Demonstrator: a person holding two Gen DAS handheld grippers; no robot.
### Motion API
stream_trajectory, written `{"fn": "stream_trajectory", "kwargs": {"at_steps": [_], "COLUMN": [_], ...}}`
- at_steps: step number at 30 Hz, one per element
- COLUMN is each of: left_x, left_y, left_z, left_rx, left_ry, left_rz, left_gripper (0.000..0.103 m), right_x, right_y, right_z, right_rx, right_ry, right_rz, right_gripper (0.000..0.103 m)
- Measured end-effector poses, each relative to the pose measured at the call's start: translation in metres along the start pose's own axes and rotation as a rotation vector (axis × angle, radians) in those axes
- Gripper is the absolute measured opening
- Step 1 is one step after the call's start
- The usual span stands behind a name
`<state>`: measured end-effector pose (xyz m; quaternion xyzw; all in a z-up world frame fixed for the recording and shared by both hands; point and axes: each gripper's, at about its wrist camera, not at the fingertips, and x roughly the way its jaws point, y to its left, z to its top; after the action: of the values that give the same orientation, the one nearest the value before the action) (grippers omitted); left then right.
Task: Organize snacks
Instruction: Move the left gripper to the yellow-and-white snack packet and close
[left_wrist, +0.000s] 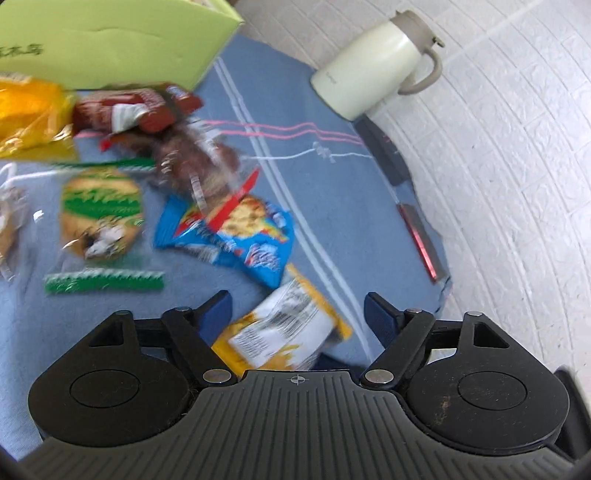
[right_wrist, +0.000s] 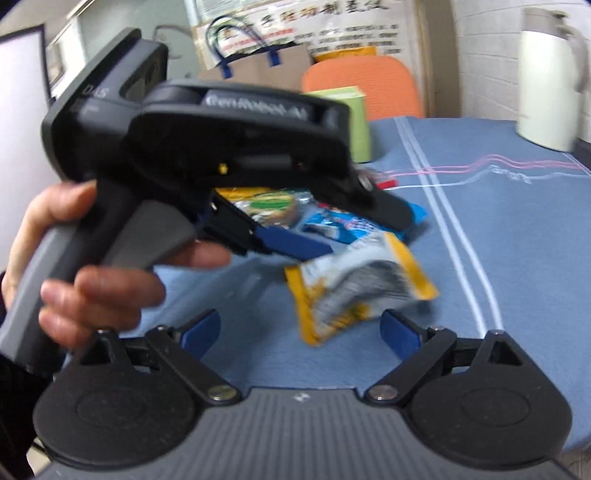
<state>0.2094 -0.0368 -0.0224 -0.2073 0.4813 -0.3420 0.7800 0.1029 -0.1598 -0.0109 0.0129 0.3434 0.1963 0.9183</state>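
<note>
Snack packets lie scattered on the blue cloth (left_wrist: 332, 206). A yellow-and-white packet (left_wrist: 284, 328) sits between the fingers of my left gripper (left_wrist: 299, 310), which is open, with gaps on both sides of the packet. Beyond it lie a blue cookie packet (left_wrist: 236, 236), a green-wrapped round cookie (left_wrist: 101, 214), a brown packet (left_wrist: 195, 162), red packets (left_wrist: 140, 107) and an orange bag (left_wrist: 29, 114). The right wrist view shows the left gripper (right_wrist: 365, 236), held by a hand (right_wrist: 96, 291), over the yellow packet (right_wrist: 354, 284). My right gripper (right_wrist: 301, 334) is open and holds nothing.
A light green box (left_wrist: 110, 40) stands at the back left, behind the pile. A cream thermos jug (left_wrist: 376, 62) stands at the back right near the white wall. The table edge (left_wrist: 424, 240) runs along the right. An orange chair (right_wrist: 365, 85) is behind the table.
</note>
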Motion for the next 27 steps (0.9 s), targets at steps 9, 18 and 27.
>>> {"fn": "stream_trajectory", "kwargs": {"at_steps": [9,18,27], "left_x": [-0.057,-0.082,-0.080], "left_y": [0.034,0.040,0.045], "left_z": [-0.032,-0.046,-0.042], "left_rx": [-0.075,-0.102,-0.160], "left_ry": [-0.085,-0.148,-0.161], "left_rz": [-0.002,-0.007,0.011], "left_gripper": [0.064,0.072,0.072], "right_x": [0.025,0.007,-0.022], "right_y": [0.052,0.046,0.019], "right_z": [0.027,0.005,-0.011], "right_rx": [-0.354,-0.303,-0.103], "right_ry": [0.083,0.051,-0.037], "right_rz": [0.156,-0.026,-0.057], "right_gripper": [0.093,0.093,0.093]}}
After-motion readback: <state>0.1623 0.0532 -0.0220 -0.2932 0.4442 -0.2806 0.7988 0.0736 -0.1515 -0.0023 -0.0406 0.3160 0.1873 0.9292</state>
